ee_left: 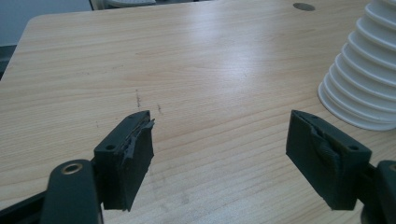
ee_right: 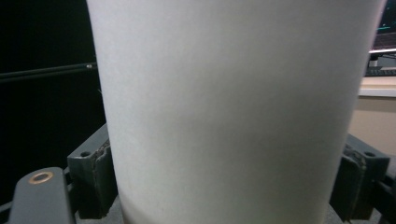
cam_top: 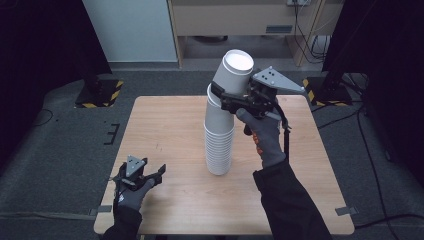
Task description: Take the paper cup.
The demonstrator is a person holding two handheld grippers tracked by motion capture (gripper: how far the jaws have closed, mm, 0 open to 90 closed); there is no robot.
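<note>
The table [cam_top: 165, 125] is light wood with thin grain lines, smooth with a soft shine and a few small dark marks. The white cup [ee_right: 233, 107] looks like matt paper, smooth all over, and the stack of cups [ee_left: 364, 88] under it is the same white paper with rounded, ribbed rims. The left gripper [ee_left: 219, 154] and the right gripper [cam_top: 222, 97] have dull black plastic jaws with rough, worn rubbery pads [ee_left: 137, 140] and a small shiny brass ring, and the gloves [cam_top: 131, 192] look like dark knitted cloth.
</note>
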